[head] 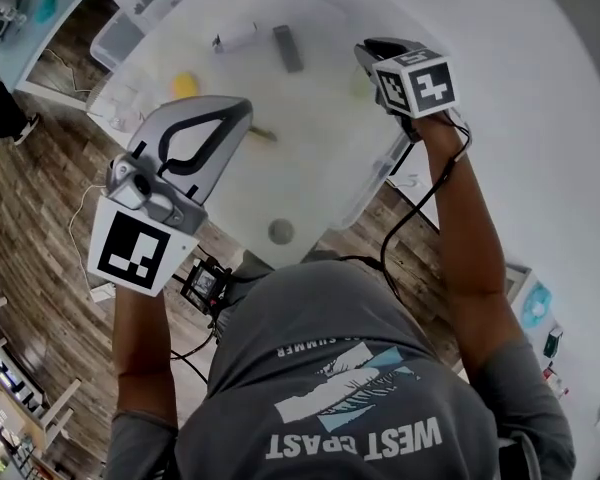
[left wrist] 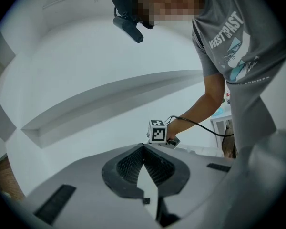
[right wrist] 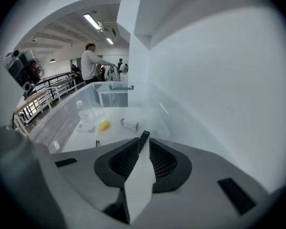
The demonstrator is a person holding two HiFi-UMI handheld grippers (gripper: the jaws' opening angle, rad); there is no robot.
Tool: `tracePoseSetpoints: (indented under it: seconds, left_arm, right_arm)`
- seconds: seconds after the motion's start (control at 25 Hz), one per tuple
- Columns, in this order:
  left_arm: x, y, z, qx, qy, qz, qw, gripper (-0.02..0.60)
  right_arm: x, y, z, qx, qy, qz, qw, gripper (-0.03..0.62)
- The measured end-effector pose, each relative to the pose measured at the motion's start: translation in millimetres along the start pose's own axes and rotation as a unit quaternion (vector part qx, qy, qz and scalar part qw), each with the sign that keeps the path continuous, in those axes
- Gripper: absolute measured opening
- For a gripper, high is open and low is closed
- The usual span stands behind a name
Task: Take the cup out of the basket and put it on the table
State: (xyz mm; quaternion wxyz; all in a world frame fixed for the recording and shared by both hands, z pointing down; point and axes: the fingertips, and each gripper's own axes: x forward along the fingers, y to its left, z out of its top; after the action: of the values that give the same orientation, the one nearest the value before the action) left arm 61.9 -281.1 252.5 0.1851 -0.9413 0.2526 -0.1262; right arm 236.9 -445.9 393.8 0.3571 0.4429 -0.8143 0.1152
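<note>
Grey-shelled left gripper [left wrist: 143, 148]: jaws pressed together at the tips, nothing between them; held up over the left side of the basket [head: 375, 183], apparently idle. Basket: translucent plastic tub, its contents listed as they lie from the right claw. Cup [right wrist: 85, 114]: what looks like clear plastic, upright, in the far corner ahead and left of the right claw, well apart from it; it shows faintly, so calling it the cup is a judgement. Yellow item [right wrist: 103, 124]: just right of the cup, nearer the claw. White bottle-like item [right wrist: 129, 124]: ahead, lying on its side. Dark grey bar [head: 287, 48]: nearest, straight ahead past the jaw tips, untouched. Right gripper [right wrist: 144, 144]: jaws spread a little, empty, poised at the basket's right rim and aimed across its floor. Table [head: 540, 88]: white, beside and behind the right claw. Step in hand, by judgement: the reach for the cup, no grasp yet made. Next move calls for wider jaws, travel forward and left past the bar and yellow item, then closing around the cup's wall.
</note>
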Motion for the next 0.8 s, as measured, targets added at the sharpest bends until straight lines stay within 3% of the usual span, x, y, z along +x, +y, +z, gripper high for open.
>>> tracePoseSetpoints:
  seconds: [0.28, 0.6, 0.8]
  left_arm:
    - [-7.4, 20.0, -16.4, -0.015, -0.008, 0.007, 0.9998, 0.009]
    - [-19.6, 38.9, -35.4, -0.032, -0.003, 0.02, 0.9993, 0.009]
    - [-26.8, 46.8, -40.6, -0.031, 0.001, 0.023, 0.9992, 0.009]
  right_arm:
    - [66.9, -21.3, -49.7, 0.008, 0.14, 0.0, 0.99, 0.123]
    - [116.4, -39.0, -110.3, 0.019, 0.274, 0.008, 0.961, 0.126]
    - [126.7, -45.0, -146.1, 0.038, 0.331, 0.009, 0.943, 0.126]
